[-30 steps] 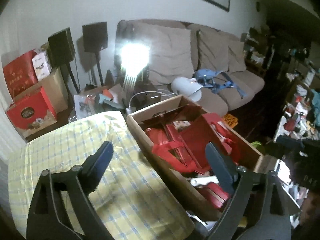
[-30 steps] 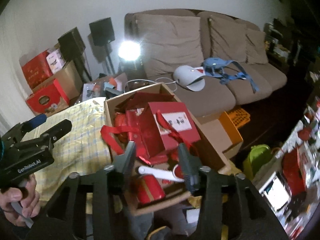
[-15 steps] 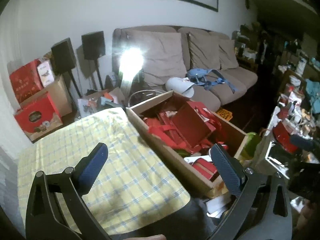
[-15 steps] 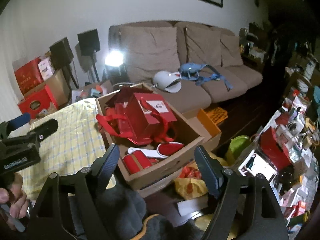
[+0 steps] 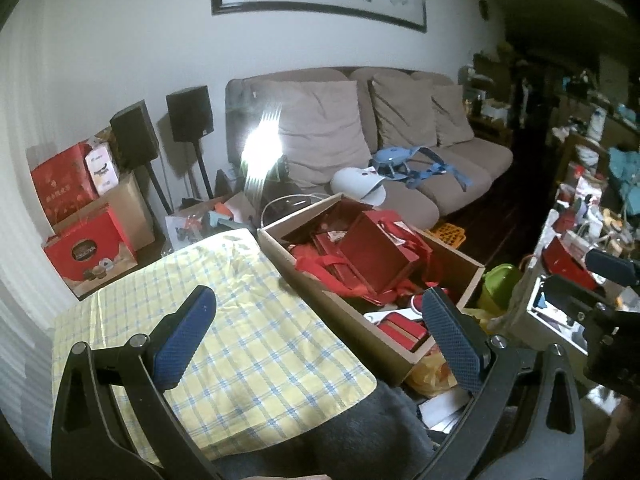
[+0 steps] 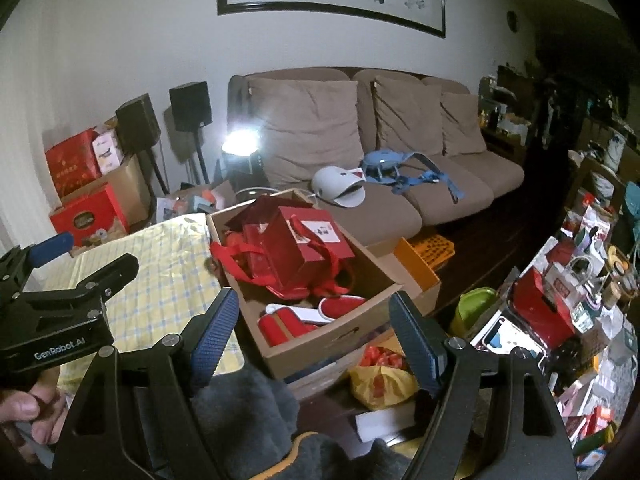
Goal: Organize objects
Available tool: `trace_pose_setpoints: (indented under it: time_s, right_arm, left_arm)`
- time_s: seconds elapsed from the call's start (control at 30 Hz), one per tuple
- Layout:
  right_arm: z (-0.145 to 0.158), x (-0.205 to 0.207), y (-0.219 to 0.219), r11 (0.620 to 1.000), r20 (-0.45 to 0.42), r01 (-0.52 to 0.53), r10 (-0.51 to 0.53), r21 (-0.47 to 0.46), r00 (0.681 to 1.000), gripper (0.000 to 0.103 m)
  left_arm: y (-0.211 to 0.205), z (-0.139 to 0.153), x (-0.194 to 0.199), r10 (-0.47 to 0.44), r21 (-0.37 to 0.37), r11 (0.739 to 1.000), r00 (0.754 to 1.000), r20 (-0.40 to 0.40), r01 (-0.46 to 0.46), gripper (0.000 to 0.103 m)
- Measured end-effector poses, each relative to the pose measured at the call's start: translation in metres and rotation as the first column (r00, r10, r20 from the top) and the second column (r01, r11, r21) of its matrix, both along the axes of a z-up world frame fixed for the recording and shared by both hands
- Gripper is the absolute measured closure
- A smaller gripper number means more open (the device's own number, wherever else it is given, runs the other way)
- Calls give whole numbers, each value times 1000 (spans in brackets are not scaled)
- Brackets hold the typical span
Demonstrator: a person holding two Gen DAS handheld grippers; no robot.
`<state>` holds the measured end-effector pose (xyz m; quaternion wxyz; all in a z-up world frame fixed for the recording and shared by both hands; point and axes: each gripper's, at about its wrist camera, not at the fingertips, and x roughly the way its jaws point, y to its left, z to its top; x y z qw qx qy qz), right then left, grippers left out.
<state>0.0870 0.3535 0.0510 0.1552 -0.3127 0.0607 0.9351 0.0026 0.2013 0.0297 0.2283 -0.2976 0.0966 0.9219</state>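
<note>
The box (image 6: 320,332) of red bags (image 6: 304,252) sits at 12 o'clock from the right gripper (image 6: 312,332), its long axis running toward 11 o'clock. That gripper has just been opening and holds nothing. The left gripper (image 5: 316,332), also spread and empty, has the box at 1 o'clock, so the right is nearer.

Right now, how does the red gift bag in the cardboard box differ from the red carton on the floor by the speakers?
The red gift bag lies tilted, has ribbon handles and a white label. The red carton stands upright, without handles, and has a dark round print. The bag is inside the cardboard box; the carton stands outside it. Both are red.
</note>
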Motion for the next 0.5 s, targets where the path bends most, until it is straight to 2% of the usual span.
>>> trace_pose_setpoints:
  time_s: [0.5]
  right_arm:
    - [-5,0,0,1000,0,2,-2,5,1000,24]
  left_arm:
    - [4,-5,2,-13,-29,999,1000,2,13,0]
